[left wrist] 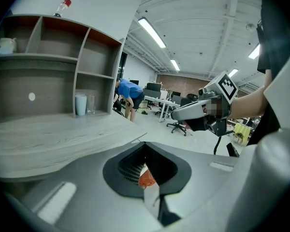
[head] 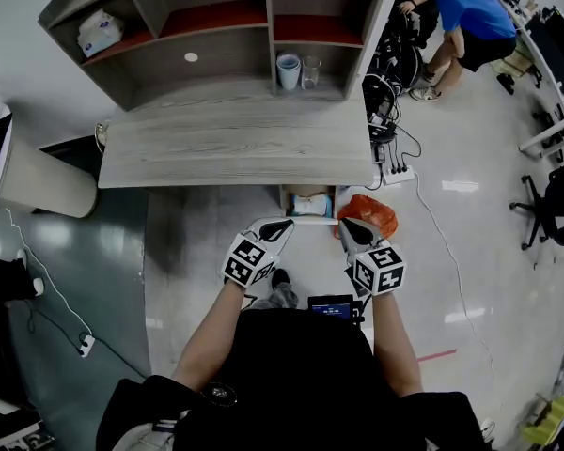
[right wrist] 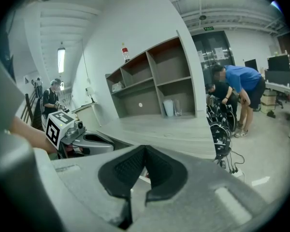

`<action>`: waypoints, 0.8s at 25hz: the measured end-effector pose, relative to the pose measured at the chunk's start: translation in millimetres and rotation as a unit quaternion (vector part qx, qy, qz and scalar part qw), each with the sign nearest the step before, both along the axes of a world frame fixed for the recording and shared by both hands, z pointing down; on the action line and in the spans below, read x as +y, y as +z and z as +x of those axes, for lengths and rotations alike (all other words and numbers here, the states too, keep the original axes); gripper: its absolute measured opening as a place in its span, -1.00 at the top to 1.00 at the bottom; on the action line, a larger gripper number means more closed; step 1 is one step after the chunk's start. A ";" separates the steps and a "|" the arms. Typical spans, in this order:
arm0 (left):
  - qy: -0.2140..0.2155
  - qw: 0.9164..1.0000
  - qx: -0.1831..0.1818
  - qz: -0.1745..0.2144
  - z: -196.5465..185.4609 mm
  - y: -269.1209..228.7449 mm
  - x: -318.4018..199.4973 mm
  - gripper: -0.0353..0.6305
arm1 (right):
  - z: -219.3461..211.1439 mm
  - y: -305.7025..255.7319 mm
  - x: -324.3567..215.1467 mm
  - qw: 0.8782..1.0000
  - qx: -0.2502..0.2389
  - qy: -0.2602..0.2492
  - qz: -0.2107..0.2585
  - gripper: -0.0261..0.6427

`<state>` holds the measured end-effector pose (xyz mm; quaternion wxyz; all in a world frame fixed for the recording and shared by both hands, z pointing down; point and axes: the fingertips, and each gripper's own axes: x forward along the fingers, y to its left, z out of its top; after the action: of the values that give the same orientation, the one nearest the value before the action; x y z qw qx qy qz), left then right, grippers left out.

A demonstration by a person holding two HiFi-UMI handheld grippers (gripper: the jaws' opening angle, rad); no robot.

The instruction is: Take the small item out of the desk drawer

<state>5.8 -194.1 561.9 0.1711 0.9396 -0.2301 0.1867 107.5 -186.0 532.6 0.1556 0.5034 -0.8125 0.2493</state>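
Under the front edge of the grey wooden desk (head: 235, 148) the drawer (head: 308, 219) stands pulled out a little. Inside it lies a pale white and blue item (head: 311, 203), too small to make out. My left gripper (head: 282, 225) hovers at the drawer's left front corner and my right gripper (head: 347, 225) at its right front corner. Both have their jaws together with nothing between them. The left gripper view looks past its shut tips (left wrist: 145, 146) to the right gripper (left wrist: 203, 112). The right gripper view looks over its shut tips (right wrist: 145, 151) to the left gripper (right wrist: 87, 141).
A hutch on the desk holds a cup (head: 289, 69), a glass (head: 311, 70) and a tissue pack (head: 99, 32). An orange bag (head: 368, 212) sits on the floor right of the drawer, near a power strip (head: 396, 172) with cables. A person in blue (head: 465, 17) bends over at back right.
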 end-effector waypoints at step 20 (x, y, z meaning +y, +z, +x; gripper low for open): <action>-0.025 1.000 -0.003 0.006 29.2 -14.1 -18.5 0.89 | 16.9 -10.3 -27.6 0.999 -0.017 -0.034 0.010 0.93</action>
<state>35.1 -212.6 547.7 0.1689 0.9343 -0.2549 0.1835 124.4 -213.7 522.3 0.1456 0.4727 -0.8341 0.2443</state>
